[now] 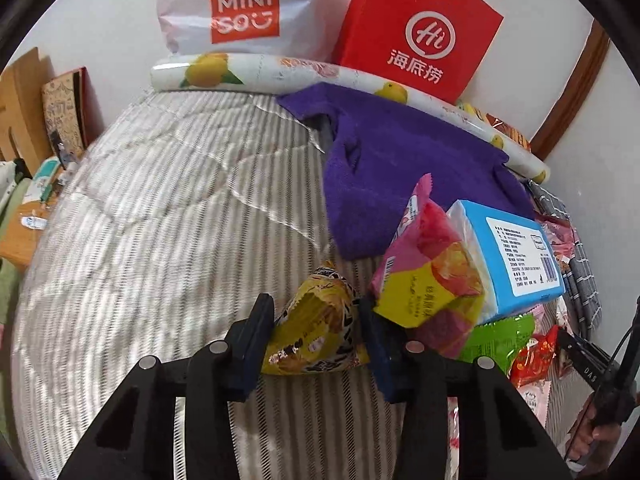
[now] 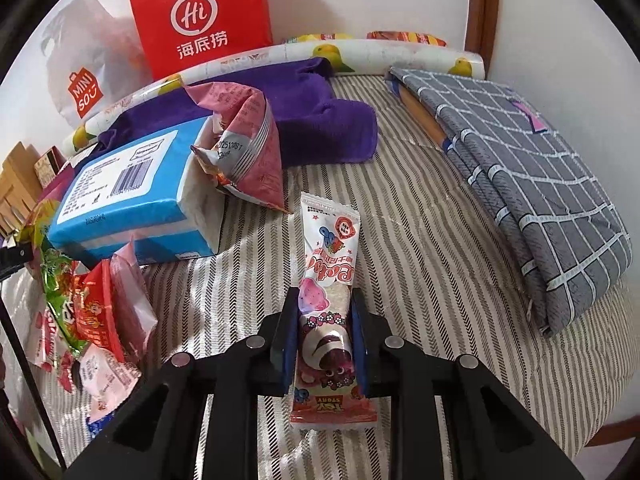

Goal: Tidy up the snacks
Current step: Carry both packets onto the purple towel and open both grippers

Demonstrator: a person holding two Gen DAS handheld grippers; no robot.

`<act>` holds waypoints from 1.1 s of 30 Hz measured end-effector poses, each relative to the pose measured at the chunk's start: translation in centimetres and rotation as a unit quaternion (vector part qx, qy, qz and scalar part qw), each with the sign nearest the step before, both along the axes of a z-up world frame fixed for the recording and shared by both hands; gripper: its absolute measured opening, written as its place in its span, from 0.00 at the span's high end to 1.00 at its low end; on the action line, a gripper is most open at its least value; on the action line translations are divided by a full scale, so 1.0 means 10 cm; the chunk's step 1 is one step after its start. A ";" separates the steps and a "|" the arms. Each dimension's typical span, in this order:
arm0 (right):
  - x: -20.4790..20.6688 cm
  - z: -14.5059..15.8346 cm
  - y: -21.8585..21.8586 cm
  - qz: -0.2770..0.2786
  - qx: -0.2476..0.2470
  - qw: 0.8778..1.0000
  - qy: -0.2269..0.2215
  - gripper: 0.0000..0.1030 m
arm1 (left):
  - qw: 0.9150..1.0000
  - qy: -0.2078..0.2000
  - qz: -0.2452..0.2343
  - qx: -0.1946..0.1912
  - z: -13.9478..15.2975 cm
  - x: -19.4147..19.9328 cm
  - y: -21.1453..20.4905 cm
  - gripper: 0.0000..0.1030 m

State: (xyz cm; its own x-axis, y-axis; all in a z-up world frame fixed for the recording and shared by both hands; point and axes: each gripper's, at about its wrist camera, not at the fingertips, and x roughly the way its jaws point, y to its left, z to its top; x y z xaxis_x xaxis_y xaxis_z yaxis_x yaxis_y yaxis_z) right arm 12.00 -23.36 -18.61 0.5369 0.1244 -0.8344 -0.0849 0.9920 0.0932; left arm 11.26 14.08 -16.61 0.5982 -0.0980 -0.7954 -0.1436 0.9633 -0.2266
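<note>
- Left gripper: jaws clamped on a yellow-and-black snack packet; both pads press against its sides, and the wrapper bulges between them.
- The yellow-and-black snack packet sits over the striped bedcover, just left of the snack pile. Whether its lower edge rests on the cover cannot be told.
- Right gripper: jaws clenched on a long white-and-pink snack bar, gripped across its lower half. The bar's far end points away from the gripper above the striped bedcover.
- Blue tissue pack: lies at the left of the right wrist view, with a pink crinkled snack bag leaning against its far end.
- Loose snacks: a red packet and a green packet lie heaped just in front of the tissue pack, touching one another.
- Purple towel: bunched behind the tissue pack, against a rolled lemon-print sheet that runs along the wall.
- Red paper bag and white shopping bag: stand upright behind the roll.
- Grey checked cloth: folded, at the right of the bedcover, well apart from the snacks.
</note>
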 end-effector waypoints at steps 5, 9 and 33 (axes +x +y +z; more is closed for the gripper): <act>-0.06 0.09 0.04 0.009 -0.001 1.000 -0.006 0.78 | 1.000 -0.008 0.007 -0.003 0.16 -0.17 0.08 0.62; -0.13 0.22 0.09 0.016 0.008 1.000 -0.019 0.78 | 1.000 -0.020 0.016 0.000 0.32 -0.32 0.12 0.63; -0.37 1.20 0.21 0.044 0.038 0.994 -0.097 0.78 | 0.995 -0.092 -0.034 -0.004 1.22 -0.45 -0.37 0.66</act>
